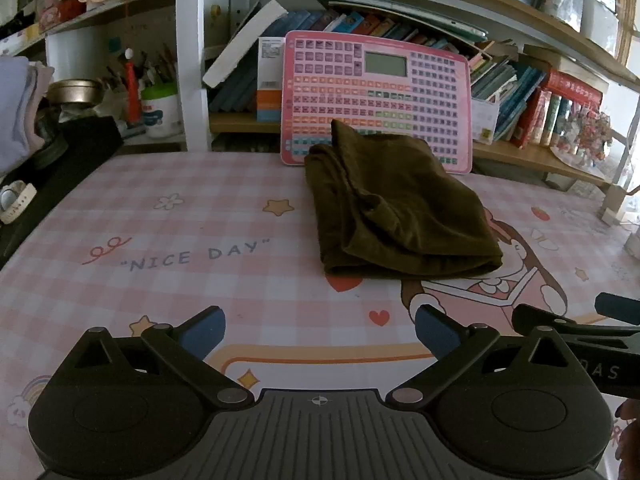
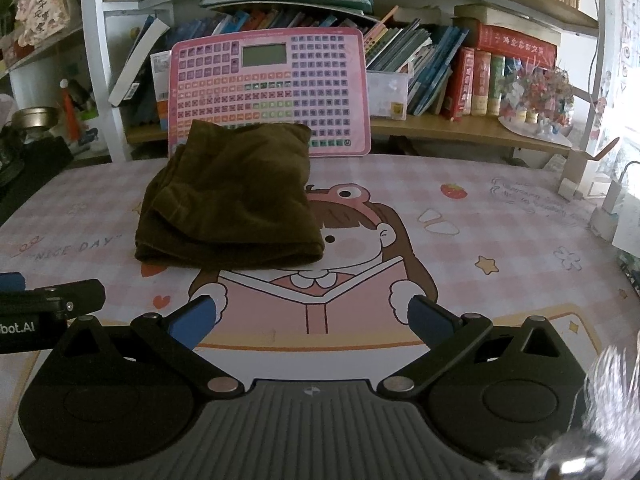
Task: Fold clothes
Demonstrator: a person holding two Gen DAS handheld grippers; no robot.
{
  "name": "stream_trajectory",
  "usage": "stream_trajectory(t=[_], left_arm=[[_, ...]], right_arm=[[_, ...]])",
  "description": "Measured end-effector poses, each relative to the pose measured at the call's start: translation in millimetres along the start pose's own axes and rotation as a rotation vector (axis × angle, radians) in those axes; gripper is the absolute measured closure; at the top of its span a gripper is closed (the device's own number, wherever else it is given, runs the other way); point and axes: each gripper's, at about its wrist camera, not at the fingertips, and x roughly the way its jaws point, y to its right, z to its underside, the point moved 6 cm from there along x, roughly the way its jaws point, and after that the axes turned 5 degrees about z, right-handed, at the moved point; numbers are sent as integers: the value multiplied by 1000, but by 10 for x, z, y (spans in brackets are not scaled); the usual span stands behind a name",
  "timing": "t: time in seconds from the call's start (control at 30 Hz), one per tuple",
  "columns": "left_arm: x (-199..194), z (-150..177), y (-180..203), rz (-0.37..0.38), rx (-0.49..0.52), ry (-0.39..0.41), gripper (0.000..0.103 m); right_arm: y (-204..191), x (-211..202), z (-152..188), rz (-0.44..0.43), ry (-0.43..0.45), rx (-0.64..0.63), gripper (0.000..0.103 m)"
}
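**Desk surface and what rests on it**

My work surface is a desk covered by a pink checked mat, printed with stars, hearts, a strawberry, "NICE DAY" lettering and a cartoon girl reading a book. On the mat lies a folded olive-brown garment, its near edge a thick rounded fold, partly covering the girl's head. Behind it, at the mat's far edge, a pink button board stands upright against the shelves; the garment's far end overlaps its lower part in both my views.
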Motion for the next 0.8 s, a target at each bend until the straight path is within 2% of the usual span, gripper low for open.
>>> stream_trajectory(t=[0.8], left_arm=[[14,-4,13,7,2,0,0]], right_arm=[[10,35,14,-2,-12,3,0]])
